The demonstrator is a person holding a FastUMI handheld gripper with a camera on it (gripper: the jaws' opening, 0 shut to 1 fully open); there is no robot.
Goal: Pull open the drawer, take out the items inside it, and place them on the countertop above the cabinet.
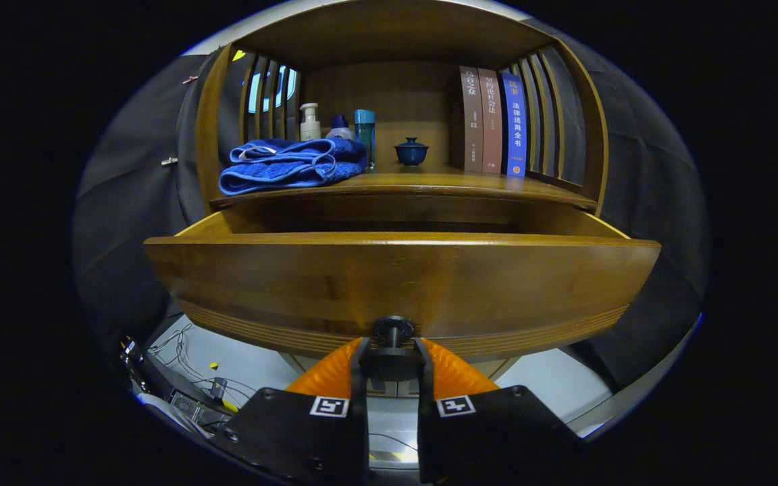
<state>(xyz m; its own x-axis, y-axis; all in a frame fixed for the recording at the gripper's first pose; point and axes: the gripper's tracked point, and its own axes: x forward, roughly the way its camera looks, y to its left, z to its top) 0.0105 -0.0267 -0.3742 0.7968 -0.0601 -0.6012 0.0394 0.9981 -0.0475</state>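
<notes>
1. Pulling on a solid wooden drawer is what I have in hand: it looks stiff and fairly heavy, so I expect it to slide on its runners rather than flex, and to want a straight, level pull.
2. Its only sensible hold is the small dark knob at the middle of the front panel; it is round and smooth-looking, so I judge it could slip out if I tug at an angle.
3. My gripper is closed down narrow, both fingers pressing the knob from either side, with the knob sitting right at the tips.
4. That drawer already stands partly out from the cabinet, below the countertop, which carries a folded blue towel, bottles, a lidded blue cup and books.
5. From this low angle I cannot tell what lies inside, since the front panel hides the interior.
</notes>
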